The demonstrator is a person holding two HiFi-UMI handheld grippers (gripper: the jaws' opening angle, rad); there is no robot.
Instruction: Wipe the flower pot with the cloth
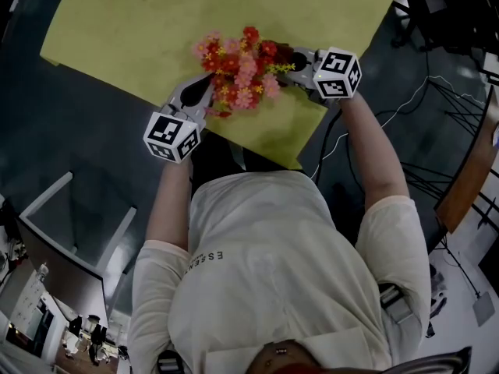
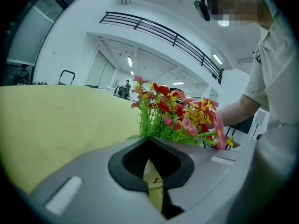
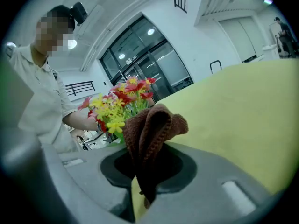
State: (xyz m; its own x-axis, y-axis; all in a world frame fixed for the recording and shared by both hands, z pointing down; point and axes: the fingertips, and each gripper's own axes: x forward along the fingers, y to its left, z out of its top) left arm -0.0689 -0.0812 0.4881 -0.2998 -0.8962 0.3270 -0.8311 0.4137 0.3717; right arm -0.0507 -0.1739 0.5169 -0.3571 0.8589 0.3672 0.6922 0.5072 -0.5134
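A bunch of red, pink and yellow flowers [image 1: 238,68] stands near the front edge of the yellow-green tabletop [image 1: 156,29]; the blooms hide the pot from above. My left gripper [image 1: 204,84] sits against the left side of the bunch, jaws shut, and I see nothing held between them. In the left gripper view the flowers [image 2: 175,113] rise just past the shut left gripper [image 2: 152,141]. My right gripper [image 1: 292,59] is at the bunch's right side. It is shut on a brown cloth [image 3: 152,125], which bulges up out of the right gripper [image 3: 145,148], with the flowers [image 3: 117,104] just behind.
The tabletop's front corner [image 1: 292,162] lies close below the flowers, with dark floor around it. Cables [image 1: 405,107] run over the floor at the right. A glass-topped stand [image 1: 86,216] is at the lower left. The person's forearm [image 2: 238,111] reaches in behind the flowers.
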